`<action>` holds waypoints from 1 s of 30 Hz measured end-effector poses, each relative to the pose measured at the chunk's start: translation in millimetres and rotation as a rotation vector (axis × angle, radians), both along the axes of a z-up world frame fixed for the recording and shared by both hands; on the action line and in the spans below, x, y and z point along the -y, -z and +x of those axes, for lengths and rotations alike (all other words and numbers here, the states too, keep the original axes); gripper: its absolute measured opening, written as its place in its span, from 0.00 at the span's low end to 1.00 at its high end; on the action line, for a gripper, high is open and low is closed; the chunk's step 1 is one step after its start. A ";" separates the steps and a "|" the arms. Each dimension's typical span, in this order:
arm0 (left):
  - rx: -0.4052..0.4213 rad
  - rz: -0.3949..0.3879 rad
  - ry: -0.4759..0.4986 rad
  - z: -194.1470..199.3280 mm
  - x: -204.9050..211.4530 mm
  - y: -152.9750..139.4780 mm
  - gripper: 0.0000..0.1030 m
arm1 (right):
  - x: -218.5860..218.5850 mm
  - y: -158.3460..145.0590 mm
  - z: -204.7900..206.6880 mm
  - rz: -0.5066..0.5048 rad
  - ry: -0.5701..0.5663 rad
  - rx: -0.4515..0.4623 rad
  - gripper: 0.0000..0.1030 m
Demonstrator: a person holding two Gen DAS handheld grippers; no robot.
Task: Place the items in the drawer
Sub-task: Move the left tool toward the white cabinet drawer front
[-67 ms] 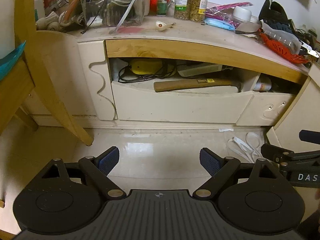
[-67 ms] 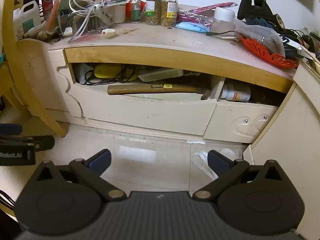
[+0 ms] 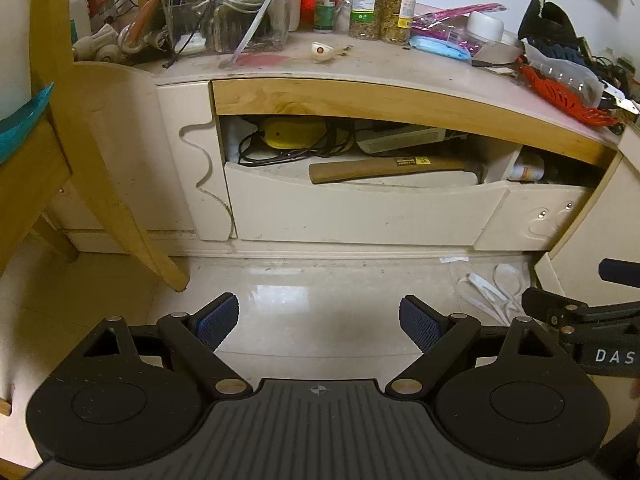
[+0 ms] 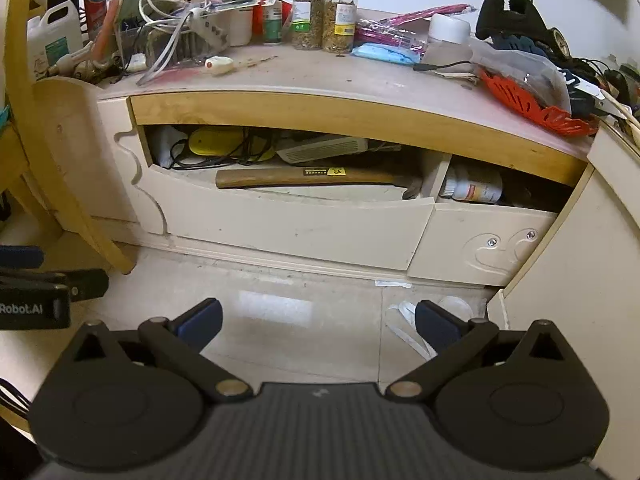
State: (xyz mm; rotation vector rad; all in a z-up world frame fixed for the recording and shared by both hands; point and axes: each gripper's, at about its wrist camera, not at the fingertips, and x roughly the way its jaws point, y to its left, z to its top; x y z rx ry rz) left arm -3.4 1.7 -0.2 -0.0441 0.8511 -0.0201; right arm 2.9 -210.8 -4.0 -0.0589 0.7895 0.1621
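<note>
From the left wrist view, the left tool (image 3: 319,322) hangs over the glossy tiled floor (image 3: 320,300) with its blue-padded fingers (image 3: 218,320) spread wide and nothing between them. Ahead stands the cream desk (image 3: 360,68) with a wooden front edge, its top crowded with clutter, among it two clear jars of dried herbs (image 3: 380,4). Below the edge, the wide cream drawer (image 3: 360,216) stands pulled out; a wooden-handled hammer (image 3: 384,168) lies lengthwise inside it, with a yellow device and black cables (image 3: 292,134) behind. A pale wooden chair leg (image 3: 116,208) slants down at the left. The other tool's black body shows at the right edge.

From the right wrist view, the right tool (image 4: 319,320) is likewise spread fully and empty above the floor. The same drawer (image 4: 300,228) is open, the hammer (image 4: 312,178) resting in it. Beside it to the right, a smaller cream drawer (image 4: 480,244) holds a white bottle lying on its side (image 4: 472,188). An orange plastic slotted piece (image 4: 532,108) lies on the desk's right end.
</note>
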 end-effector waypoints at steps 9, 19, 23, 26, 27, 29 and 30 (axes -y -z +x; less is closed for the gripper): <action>-0.027 0.024 -0.017 1.8 6.2 -0.8 0.86 | -0.2 0.5 -0.3 0.000 -0.006 0.002 1.00; -0.012 0.032 -0.017 3.7 2.4 0.3 0.88 | -0.8 1.2 1.3 0.002 -0.007 -0.003 1.00; -0.006 0.037 -0.018 3.0 2.7 0.5 0.90 | -1.3 1.6 1.7 0.001 -0.007 -0.004 1.00; -0.006 0.038 -0.019 3.7 2.5 1.1 0.90 | -2.2 2.5 1.3 -0.001 -0.008 -0.005 1.00; -0.006 0.039 -0.020 3.5 2.5 1.3 0.90 | -3.2 4.0 -0.7 -0.001 -0.008 -0.002 1.00; -0.008 0.040 -0.022 3.8 2.4 1.4 0.90 | -3.2 4.7 -0.5 -0.002 -0.007 -0.003 1.00; -0.009 0.041 -0.023 4.2 2.4 1.4 0.90 | -3.2 4.7 -0.3 -0.001 -0.007 -0.003 1.00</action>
